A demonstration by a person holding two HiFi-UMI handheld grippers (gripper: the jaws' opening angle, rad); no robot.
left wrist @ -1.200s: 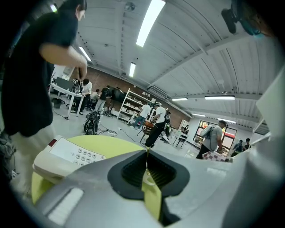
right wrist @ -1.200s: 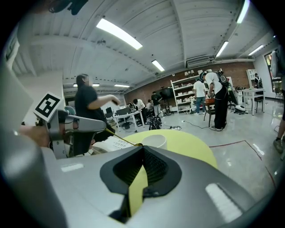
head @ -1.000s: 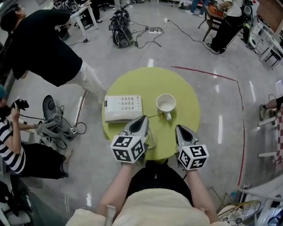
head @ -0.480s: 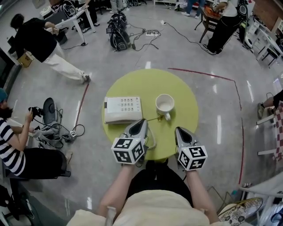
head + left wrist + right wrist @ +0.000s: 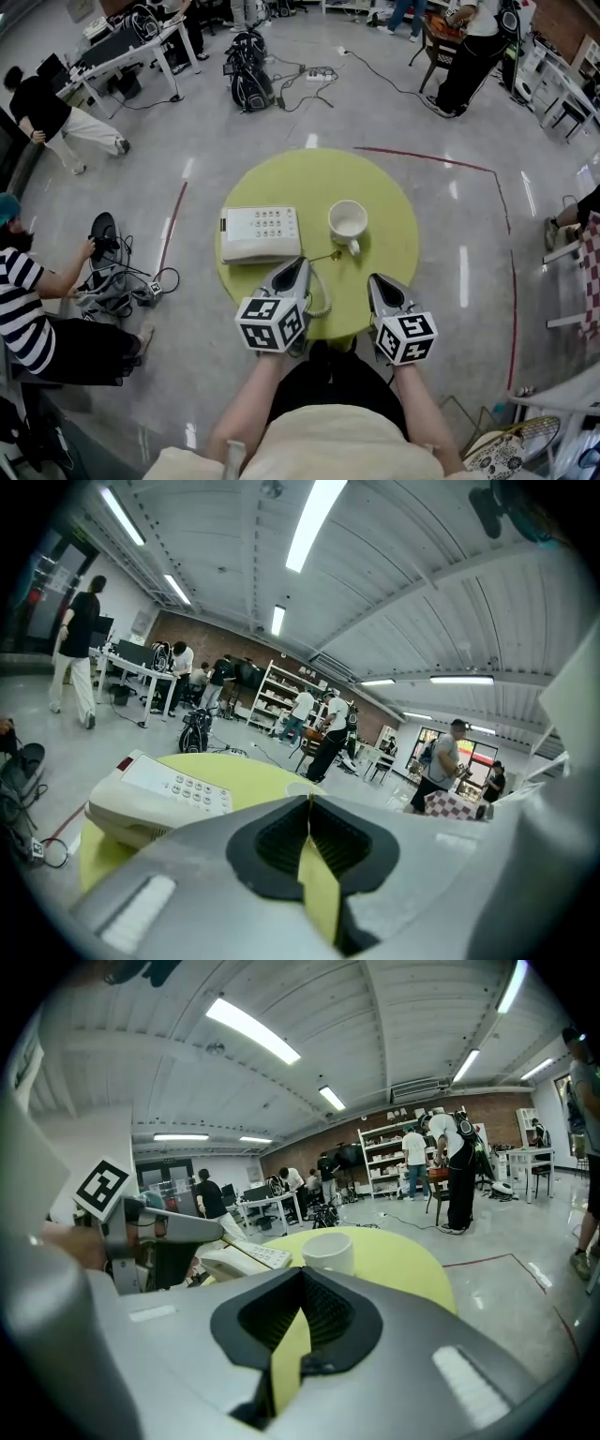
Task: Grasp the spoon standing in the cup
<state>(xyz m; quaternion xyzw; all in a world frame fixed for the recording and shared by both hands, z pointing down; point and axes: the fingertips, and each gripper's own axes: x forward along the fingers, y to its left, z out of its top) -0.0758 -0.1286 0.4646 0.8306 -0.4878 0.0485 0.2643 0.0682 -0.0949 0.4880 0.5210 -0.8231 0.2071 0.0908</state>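
A white cup (image 5: pixel 348 221) stands right of centre on the round yellow-green table (image 5: pixel 319 178); nothing shows inside it from above. A thin spoon (image 5: pixel 328 253) seems to lie flat on the table just in front of the cup, by its handle. My left gripper (image 5: pixel 299 265) is shut and empty at the near side of the table, its tip a little short of the spoon. My right gripper (image 5: pixel 373 281) is also shut and empty, nearer than the cup and slightly to its right. The cup (image 5: pixel 328 1251) shows past the closed right gripper (image 5: pixel 302 1274) in the right gripper view.
A white telephone (image 5: pixel 261 232) sits left of the cup, and its coiled cord (image 5: pixel 324 302) runs by the left gripper. People, desks, bags and floor cables (image 5: pixel 122 281) surround the table. A red line (image 5: pixel 511 234) curves over the floor on the right.
Both grippers have drawn slightly back toward the table's near edge. The person in black at the upper left has walked further off. Cup, spoon and telephone are unmoved.
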